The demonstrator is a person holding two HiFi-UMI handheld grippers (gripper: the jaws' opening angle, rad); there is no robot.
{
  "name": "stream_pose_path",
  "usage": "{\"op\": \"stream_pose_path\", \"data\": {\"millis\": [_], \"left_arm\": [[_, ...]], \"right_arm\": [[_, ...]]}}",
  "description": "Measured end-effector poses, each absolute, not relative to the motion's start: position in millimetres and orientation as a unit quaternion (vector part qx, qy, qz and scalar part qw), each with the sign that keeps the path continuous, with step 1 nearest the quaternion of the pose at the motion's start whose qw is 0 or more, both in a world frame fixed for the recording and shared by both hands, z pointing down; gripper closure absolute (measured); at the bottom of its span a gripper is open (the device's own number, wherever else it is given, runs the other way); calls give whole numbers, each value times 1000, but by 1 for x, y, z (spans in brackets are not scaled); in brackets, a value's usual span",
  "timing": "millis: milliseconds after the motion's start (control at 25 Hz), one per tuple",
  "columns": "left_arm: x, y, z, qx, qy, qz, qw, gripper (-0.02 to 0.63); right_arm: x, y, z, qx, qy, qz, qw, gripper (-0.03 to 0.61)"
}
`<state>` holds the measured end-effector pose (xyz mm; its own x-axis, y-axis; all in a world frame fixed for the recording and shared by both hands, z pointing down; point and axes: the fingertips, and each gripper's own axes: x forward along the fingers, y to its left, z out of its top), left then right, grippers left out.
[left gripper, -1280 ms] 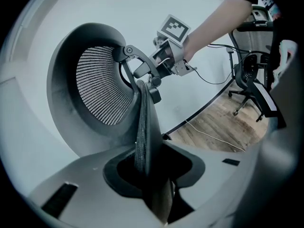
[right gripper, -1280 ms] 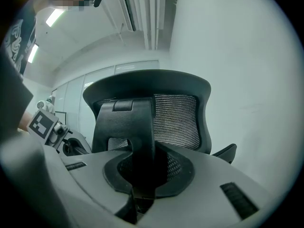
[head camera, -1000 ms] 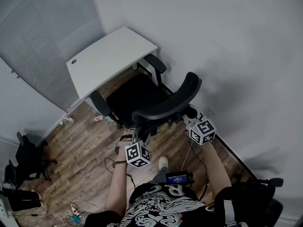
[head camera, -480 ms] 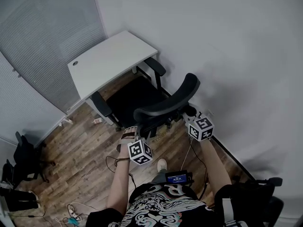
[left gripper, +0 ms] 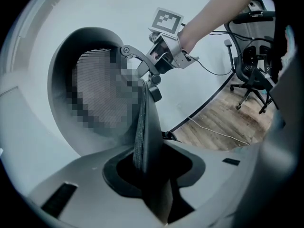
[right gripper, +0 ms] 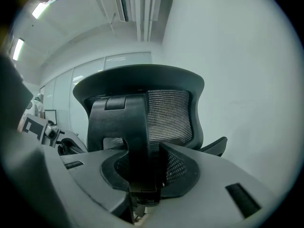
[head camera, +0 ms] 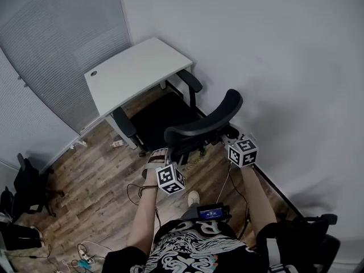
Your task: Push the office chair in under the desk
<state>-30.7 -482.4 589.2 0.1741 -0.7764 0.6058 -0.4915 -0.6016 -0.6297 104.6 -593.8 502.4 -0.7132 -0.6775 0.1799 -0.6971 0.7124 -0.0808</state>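
The black office chair (head camera: 161, 117) stands with its seat partly under the white desk (head camera: 136, 67). Its curved backrest (head camera: 206, 120) faces me. My left gripper (head camera: 165, 155) is at the backrest's left edge. In the left gripper view its jaws (left gripper: 152, 175) are shut on that thin mesh edge (left gripper: 142, 122). My right gripper (head camera: 231, 139) is behind the backrest's right part. Its jaws (right gripper: 147, 175) have just been opening. The black back support (right gripper: 128, 127) stands between them with a gap on the right side, so they are open.
A pale wall runs close along the chair's right side. Another black chair (head camera: 311, 232) stands at the lower right and dark gear (head camera: 28, 181) at the left. Cables (head camera: 85, 259) lie on the wood floor near my feet.
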Motion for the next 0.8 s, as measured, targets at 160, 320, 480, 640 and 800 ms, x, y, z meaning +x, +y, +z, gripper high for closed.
{"op": "stream_pose_path", "data": {"millis": [160,320,480,640,800], "left_arm": [[-32,-481,590,-751,421,-486,150,469],[-32,-481,590,-758,416,-482,143,469],[-31,-485,589,-757,416,-482,146,469],[-30,-487,591,-756,416,-484,148,471],[-31,-487,588,-760,415,-481,137,471]], "right_arm": [[105,-591,506,378,-918,86,86,468],[105,-592,510,381,-912,104,107,466],[110,-589,511,372,-912,123,121,466],[122,-576,508,371,-914,131,96,465],[131,-561,498,368,-919,126,62,465]]}}
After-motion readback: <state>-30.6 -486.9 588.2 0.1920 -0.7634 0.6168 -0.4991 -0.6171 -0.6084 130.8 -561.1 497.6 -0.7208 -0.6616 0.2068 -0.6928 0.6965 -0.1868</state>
